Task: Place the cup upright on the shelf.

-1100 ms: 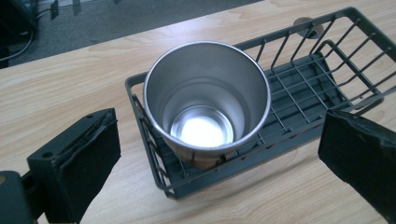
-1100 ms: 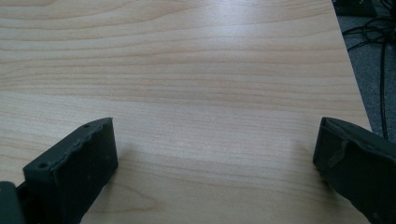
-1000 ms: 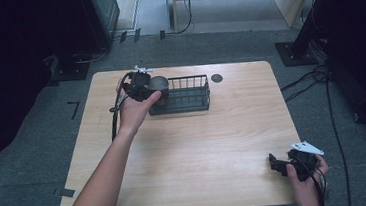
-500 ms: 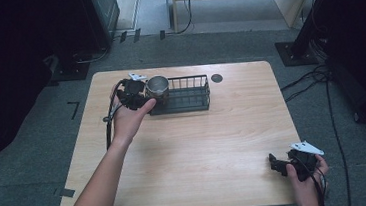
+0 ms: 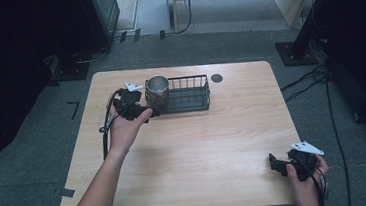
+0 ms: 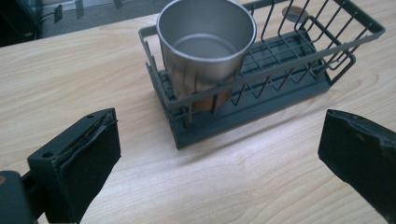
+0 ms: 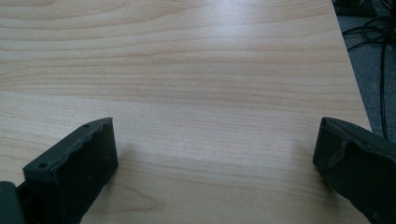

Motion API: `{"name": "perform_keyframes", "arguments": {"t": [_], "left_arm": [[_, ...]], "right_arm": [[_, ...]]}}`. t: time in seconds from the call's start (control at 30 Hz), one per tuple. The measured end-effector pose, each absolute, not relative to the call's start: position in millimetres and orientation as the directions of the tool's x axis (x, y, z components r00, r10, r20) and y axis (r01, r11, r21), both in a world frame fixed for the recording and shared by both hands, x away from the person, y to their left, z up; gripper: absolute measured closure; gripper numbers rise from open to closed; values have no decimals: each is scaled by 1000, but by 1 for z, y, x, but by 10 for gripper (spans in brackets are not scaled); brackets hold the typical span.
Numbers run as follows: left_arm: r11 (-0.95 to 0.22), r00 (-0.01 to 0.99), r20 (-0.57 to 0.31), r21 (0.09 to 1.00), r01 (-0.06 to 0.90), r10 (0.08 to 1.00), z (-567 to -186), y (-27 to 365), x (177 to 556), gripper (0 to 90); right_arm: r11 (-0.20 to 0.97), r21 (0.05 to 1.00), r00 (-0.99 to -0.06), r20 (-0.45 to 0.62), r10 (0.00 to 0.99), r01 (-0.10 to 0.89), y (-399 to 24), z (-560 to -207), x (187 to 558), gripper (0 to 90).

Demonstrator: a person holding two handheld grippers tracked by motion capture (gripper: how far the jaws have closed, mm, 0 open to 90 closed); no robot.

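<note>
High view first: my desk (image 5: 190, 147) is a pale wooden top with rounded corners, set on a grey carpeted floor (image 5: 35, 161) with black cables (image 5: 319, 78) trailing off to the right of it. Toward the far edge of the desk sits a dark wire basket (image 5: 184, 94), long and low, lying crosswise. A small dark round disc (image 5: 217, 78) shows in the desk surface just beyond the basket's right end.

A metal cup (image 5: 157, 87) stands upright inside the basket, at its left end, open mouth up. In the left gripper view the cup (image 6: 206, 46) is empty, its shiny wall pressed close to the end bars of the basket (image 6: 299, 60).

My left tongs (image 5: 152, 110) sit just beside the basket's left end, near its front corner, held by my left hand (image 5: 125, 125) with the cable (image 5: 106, 124) looping down the desk edge. They are spread wide and hold nothing; the two black pads (image 6: 88, 154) frame bare wood in front of the basket and touch neither it nor the cup.

My right tongs (image 5: 275, 163) rest low at the near right corner of the desk, well apart from the basket, gripped by my right hand (image 5: 303, 178). They too gape wide, with bare wood between the pads (image 7: 81, 161).
</note>
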State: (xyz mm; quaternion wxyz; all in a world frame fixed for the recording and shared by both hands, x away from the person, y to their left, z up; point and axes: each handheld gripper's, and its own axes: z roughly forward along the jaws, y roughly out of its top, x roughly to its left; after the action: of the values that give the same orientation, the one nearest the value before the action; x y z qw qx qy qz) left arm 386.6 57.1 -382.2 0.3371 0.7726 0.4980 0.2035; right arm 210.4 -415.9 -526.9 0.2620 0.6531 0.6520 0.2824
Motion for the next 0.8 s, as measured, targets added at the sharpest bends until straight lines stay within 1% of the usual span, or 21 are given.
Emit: {"name": "perform_keyframes", "arguments": {"t": [0.33, 0.8], "left_arm": [[-263, 410, -32, 721, 641, 911, -394, 70, 371, 0], [-226, 370, -43, 724, 652, 928, -408, 90, 355, 0]], "right_arm": [[-13, 711, -9, 27, 1000, 703, -416, -527, 210, 0], [-13, 711, -9, 27, 1000, 703, -416, -527, 210, 0]]}}
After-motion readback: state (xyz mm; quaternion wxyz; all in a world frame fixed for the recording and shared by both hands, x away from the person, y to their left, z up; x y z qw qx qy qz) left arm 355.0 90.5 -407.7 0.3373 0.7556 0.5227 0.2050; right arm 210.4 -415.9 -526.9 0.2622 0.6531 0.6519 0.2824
